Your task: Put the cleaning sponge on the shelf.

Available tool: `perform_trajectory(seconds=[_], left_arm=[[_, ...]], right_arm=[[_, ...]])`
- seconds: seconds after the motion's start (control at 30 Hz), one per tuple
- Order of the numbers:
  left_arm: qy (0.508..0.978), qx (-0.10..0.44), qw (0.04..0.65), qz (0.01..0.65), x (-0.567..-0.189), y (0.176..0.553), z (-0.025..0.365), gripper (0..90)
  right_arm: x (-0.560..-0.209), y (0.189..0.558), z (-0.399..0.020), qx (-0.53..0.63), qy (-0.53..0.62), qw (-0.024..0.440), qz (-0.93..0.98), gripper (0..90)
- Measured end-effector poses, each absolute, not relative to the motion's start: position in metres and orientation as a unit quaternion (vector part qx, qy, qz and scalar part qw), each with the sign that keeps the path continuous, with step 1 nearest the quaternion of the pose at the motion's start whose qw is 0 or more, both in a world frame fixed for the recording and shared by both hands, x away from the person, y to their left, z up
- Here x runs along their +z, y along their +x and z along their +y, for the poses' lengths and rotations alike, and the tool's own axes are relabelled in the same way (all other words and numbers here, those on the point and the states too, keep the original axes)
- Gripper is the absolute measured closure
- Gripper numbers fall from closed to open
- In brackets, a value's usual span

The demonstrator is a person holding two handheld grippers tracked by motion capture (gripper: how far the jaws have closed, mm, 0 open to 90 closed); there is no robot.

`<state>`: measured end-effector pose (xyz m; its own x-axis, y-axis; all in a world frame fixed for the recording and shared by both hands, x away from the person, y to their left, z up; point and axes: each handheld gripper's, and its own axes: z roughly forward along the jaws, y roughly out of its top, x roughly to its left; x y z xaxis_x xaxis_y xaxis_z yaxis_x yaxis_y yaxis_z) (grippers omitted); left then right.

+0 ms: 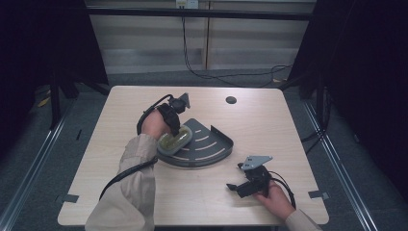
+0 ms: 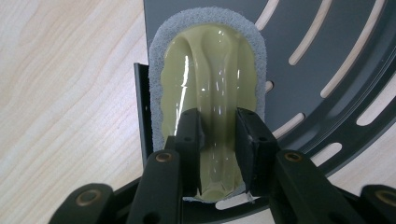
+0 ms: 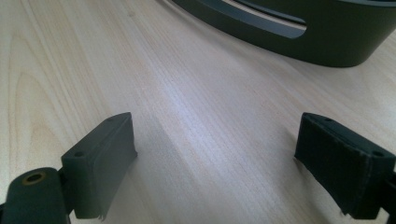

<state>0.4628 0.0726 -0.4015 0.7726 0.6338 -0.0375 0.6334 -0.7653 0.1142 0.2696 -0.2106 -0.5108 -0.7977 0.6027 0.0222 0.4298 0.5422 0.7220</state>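
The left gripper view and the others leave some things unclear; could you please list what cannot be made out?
- Left gripper view: the near end of the sponge is hidden behind the left gripper.
- High view: the sponge's underside, covered by the sponge itself on the tray.
- Right gripper view: the tray's far part, cut off by the top edge.

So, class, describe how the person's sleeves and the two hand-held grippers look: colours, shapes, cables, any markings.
Both forearms wear beige long sleeves. The left gripper and the right gripper are black, each with two blocky jaws on arms joined by brass-coloured rivets. A black cable trails from the left one, and another loops from the right. A grey three-cornered plate sits atop the right gripper. No markings are legible.
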Motion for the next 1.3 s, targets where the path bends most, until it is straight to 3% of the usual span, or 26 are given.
perform_trajectory(seconds=[1.3], left_arm=[[0.934,0.009,0.057,0.351,-0.413,0.462,0.079,71.2]], right_arm=[[-0.511,0.270,-0.211,0.376,0.296,0.114,0.870,11.4]])
